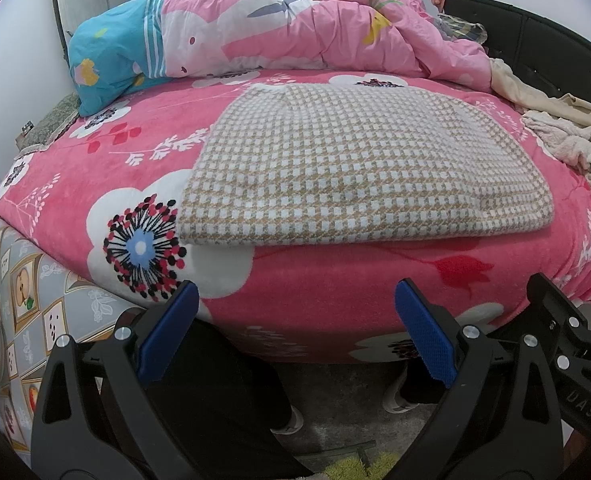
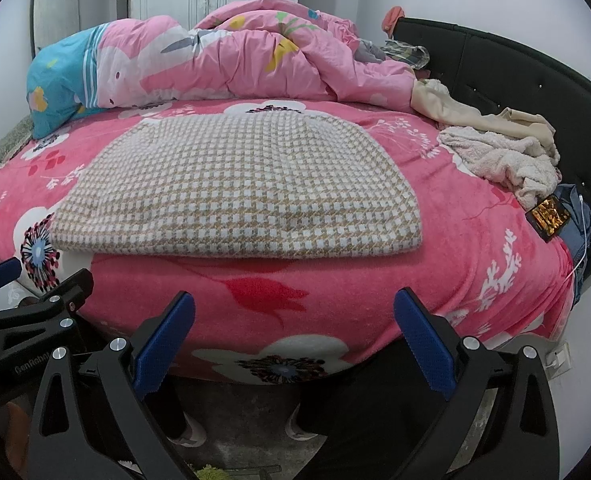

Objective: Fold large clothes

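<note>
A beige-and-white houndstooth garment (image 1: 359, 168) lies folded flat in a neat rectangle on the pink floral bed cover (image 1: 335, 288); it also shows in the right wrist view (image 2: 239, 196). My left gripper (image 1: 295, 332) is open and empty, held in front of the bed's near edge, below the garment. My right gripper (image 2: 293, 336) is open and empty, beside the left one, also short of the bed edge. Neither touches the garment.
A rumpled pink and blue duvet (image 2: 215, 60) fills the back of the bed. A cream garment and a fluffy towel (image 2: 503, 156) lie at the right, by a phone (image 2: 547, 218) and the black headboard (image 2: 535, 80). A patterned grey cloth (image 1: 35, 320) hangs at left.
</note>
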Available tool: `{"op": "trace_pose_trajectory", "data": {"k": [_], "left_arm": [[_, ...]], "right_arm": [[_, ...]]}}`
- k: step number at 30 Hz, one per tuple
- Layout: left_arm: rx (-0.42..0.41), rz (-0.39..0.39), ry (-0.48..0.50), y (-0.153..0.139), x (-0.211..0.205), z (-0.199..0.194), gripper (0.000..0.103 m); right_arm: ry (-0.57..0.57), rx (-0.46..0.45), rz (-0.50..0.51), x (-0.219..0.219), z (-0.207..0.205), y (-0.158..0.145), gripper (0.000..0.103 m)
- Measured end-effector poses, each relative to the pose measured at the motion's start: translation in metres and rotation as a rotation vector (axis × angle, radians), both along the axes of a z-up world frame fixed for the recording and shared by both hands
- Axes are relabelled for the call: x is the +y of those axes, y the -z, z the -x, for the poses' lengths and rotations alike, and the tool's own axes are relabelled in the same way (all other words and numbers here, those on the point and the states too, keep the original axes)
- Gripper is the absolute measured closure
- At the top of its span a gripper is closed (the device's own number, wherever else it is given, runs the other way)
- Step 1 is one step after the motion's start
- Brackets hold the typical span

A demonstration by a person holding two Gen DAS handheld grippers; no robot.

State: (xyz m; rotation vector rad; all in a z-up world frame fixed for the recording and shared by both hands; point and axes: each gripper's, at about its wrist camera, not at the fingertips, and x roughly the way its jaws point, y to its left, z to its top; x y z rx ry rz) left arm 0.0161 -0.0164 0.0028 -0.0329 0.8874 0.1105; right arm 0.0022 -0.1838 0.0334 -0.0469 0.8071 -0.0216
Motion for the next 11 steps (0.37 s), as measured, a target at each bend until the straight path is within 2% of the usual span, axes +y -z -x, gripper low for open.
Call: {"op": "trace_pose_trajectory", "data": {"k": [11], "left_arm": [[0.000,-0.002,0.003,-0.0001,0.0014,0.0001,0.008]], "right_arm": [[-0.001,0.001,0.000,-0.0004,-0.0002,0.0005,0.006]]}}
